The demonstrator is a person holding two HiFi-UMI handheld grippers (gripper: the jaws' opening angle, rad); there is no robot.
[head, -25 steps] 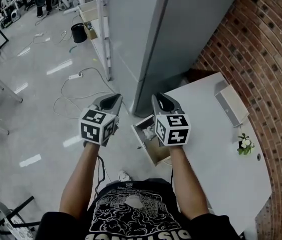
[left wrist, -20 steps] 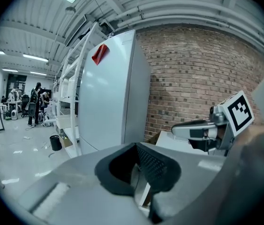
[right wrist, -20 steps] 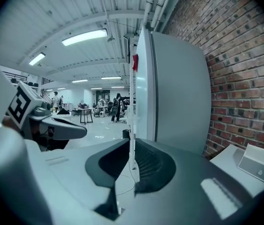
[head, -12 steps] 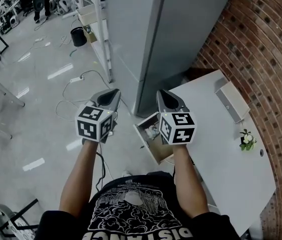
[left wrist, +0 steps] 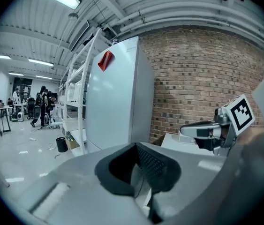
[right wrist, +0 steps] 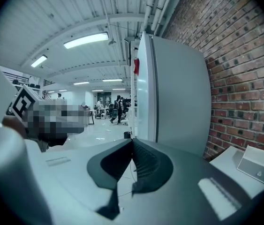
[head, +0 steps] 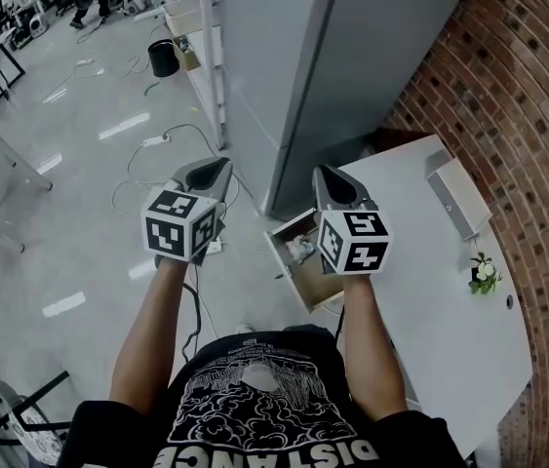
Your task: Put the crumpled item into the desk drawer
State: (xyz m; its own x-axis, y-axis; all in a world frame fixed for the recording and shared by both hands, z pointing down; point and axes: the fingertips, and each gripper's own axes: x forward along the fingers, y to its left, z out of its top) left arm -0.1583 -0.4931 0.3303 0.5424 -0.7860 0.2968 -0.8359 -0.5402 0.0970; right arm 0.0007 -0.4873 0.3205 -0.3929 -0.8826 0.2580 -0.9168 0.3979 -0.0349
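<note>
Crumpled item [head: 300, 250] lying inside open drawer [head: 310, 289], below right gripper [head: 329, 176], just left of its marker cube. Right gripper jaws pressing together, nothing between. Left gripper [head: 217, 168] hovering over floor, well apart from drawer, jaws also together, empty. Shirt print not fully readable. Grey cabinet [head: 352, 66] standing ahead of both grippers. White box [head: 457, 199] and small flowers [head: 480, 275] sitting on desk [head: 430, 330], right of right gripper.

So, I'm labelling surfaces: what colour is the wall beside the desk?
Reddish-brown brick; the wall shows best in the head view.
</note>
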